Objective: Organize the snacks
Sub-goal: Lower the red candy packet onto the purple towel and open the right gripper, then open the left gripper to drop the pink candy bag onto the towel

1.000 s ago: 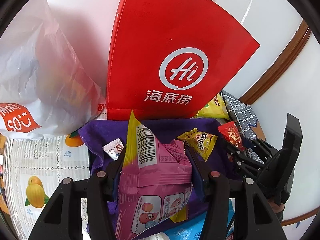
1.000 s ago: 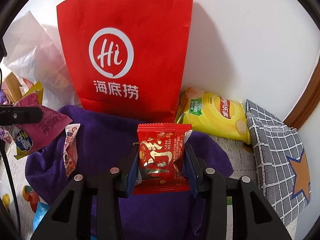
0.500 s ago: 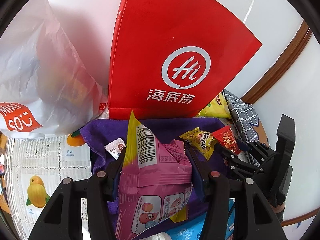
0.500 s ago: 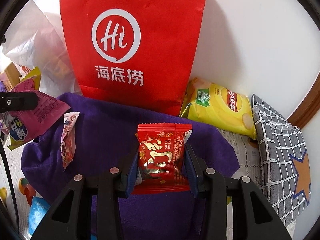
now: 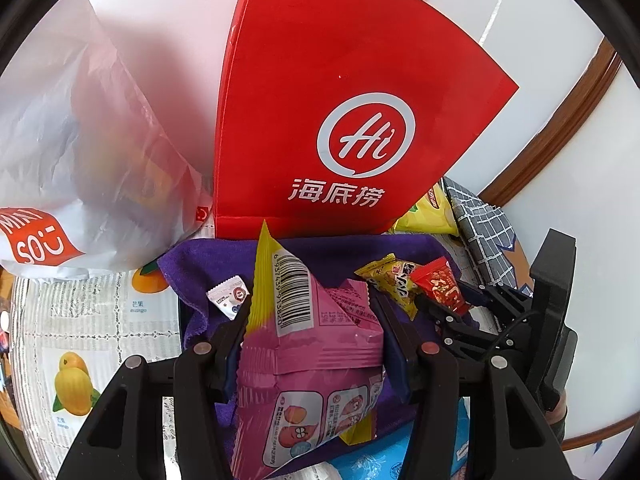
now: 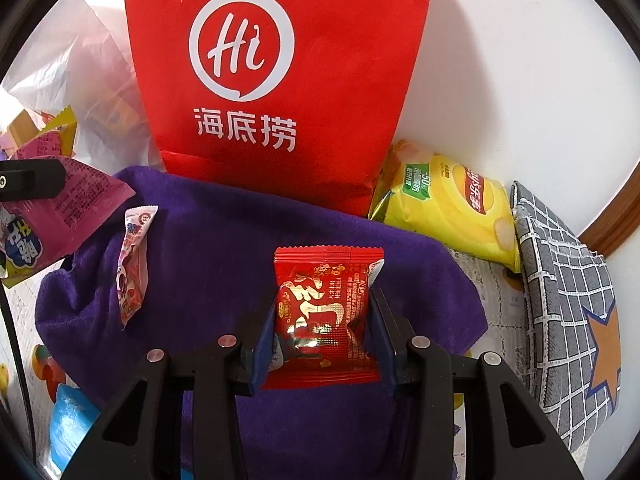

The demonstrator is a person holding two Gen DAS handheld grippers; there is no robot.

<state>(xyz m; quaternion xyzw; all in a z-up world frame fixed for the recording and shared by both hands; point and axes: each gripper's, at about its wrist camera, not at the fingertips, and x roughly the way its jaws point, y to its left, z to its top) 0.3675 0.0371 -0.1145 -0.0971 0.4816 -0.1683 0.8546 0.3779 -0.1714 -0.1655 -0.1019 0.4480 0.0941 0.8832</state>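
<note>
the red bag (image 6: 280, 80) stands upright against the wall at the back of the desk (image 5: 100, 320), its mouth above the frame, probably the place the snacks are meant to go since both grippers face it. to its left slumps a white bag (image 5: 80, 140), and on its right lie a grey checked pouch (image 6: 568, 300) and a yellow chip bag (image 6: 444, 204). in front spreads a purple towel (image 6: 224, 248), which seems to serve as the sorting patch for loose snacks. the left hand-held gripper (image 5: 312, 320) is clamped on a pink pack (image 5: 312, 340), jaws partly closed and pressing its sides so it stands with the barcode corner up, clear of the towel. the right hand-held gripper (image 6: 322, 312) is closed narrowly on a red packet (image 6: 324, 312), held flat and upright between the pads above the towel, just beside the left gripper. a yellow packet (image 5: 390, 282) shows beside it in the left view, and a small white sachet (image 6: 134, 256) lies on the towel's left edge, not yet picked.
</note>
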